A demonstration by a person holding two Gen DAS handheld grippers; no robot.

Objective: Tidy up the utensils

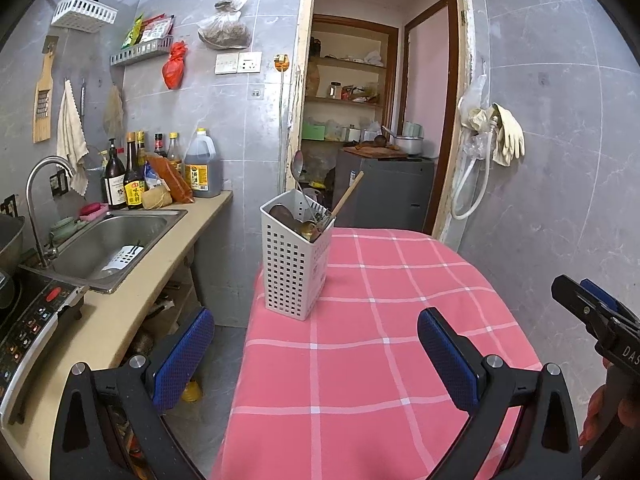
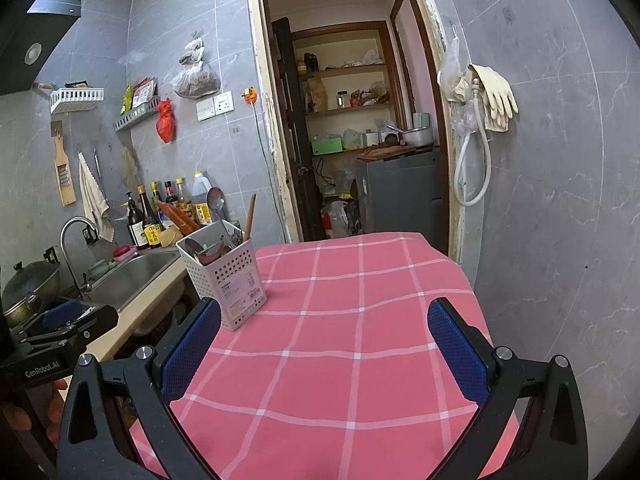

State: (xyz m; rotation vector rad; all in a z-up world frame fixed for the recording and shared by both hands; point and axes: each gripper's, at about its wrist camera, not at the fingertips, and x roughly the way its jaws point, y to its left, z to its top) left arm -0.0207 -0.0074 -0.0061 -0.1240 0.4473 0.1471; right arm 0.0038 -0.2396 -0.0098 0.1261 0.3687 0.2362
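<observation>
White perforated plastic forms the utensil basket (image 1: 295, 256), which is stood upright near the far left corner of the pink-checked bench (image 1: 380, 360), with a spoon (image 1: 298, 166) and a wooden handle (image 1: 347, 194) seen inside. Both the left gripper (image 1: 316, 356) and the right gripper (image 2: 324, 354) are held spread and empty, well short of it. The task is judged finished or not begun, so any next move calls for a reach toward the basket.
</observation>
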